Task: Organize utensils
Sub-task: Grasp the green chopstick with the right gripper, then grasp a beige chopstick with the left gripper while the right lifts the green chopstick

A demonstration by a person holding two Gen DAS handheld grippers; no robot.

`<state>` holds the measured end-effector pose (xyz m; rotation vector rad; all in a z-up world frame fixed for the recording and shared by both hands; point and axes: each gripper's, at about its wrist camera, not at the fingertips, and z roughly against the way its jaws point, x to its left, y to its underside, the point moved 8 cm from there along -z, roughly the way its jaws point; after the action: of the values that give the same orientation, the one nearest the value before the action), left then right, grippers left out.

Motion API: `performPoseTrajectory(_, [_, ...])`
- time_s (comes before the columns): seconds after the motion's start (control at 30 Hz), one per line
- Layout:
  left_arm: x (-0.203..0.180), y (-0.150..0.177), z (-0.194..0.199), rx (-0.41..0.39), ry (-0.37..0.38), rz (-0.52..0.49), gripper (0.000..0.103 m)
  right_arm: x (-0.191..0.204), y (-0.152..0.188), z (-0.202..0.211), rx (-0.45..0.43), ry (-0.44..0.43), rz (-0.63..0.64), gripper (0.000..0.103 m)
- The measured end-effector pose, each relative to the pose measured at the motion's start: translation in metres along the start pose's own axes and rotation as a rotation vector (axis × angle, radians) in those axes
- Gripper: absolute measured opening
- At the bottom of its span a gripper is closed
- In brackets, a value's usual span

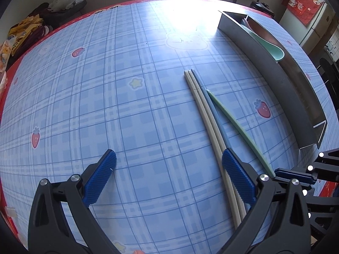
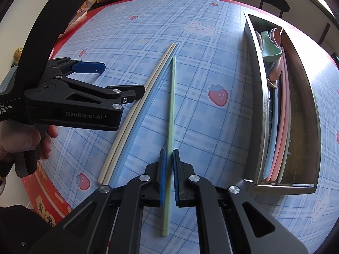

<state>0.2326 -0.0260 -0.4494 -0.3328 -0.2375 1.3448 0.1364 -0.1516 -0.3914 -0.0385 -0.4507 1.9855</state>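
A green chopstick [image 2: 171, 110] lies on the blue checked tablecloth; my right gripper [image 2: 169, 158] is shut on its near end. It also shows in the left wrist view [image 1: 237, 127]. Two cream chopsticks [image 2: 135, 110] and a blue chopstick [image 2: 148, 103] lie side by side just left of it; in the left wrist view they are the cream pair [image 1: 207, 122] and the blue one [image 1: 211, 108]. My left gripper [image 1: 169, 169] is open and empty above the table, its right finger over the cream and blue chopsticks. It appears in the right wrist view [image 2: 118, 80].
A long metal tray [image 2: 313, 114] at the right holds pink, blue and green chopsticks [image 2: 279, 139] and spoons [image 2: 271, 50]. The tray shows in the left wrist view [image 1: 281, 80]. Clutter sits at the far left table edge [image 1: 27, 33]. A chair [image 2: 273, 2] stands beyond the table.
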Motion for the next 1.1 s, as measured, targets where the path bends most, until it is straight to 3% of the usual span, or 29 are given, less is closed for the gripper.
performPoseTrajectory(0.67, [0.005,-0.012,-0.005,0.061,-0.067,-0.001,0.097,0.001,-0.003,0.0,-0.002,-0.003,0.001,0.007])
performPoseTrajectory(0.73, [0.003,-0.009,-0.001,0.054,-0.054,-0.013,0.092,0.0,-0.003,0.0,-0.003,-0.005,0.0,0.007])
performPoseTrajectory(0.83, [-0.005,-0.002,0.007,0.026,-0.033,-0.085,0.07,0.0,-0.003,-0.001,-0.006,-0.008,-0.003,0.007])
performPoseTrajectory(1.0, [-0.007,0.01,0.017,0.015,-0.021,-0.132,0.023,-0.001,-0.003,-0.001,-0.01,-0.01,-0.008,0.007])
performPoseTrajectory(1.1, [-0.002,0.016,0.02,0.019,0.001,-0.123,0.013,-0.001,-0.003,-0.001,-0.01,-0.011,-0.009,0.007])
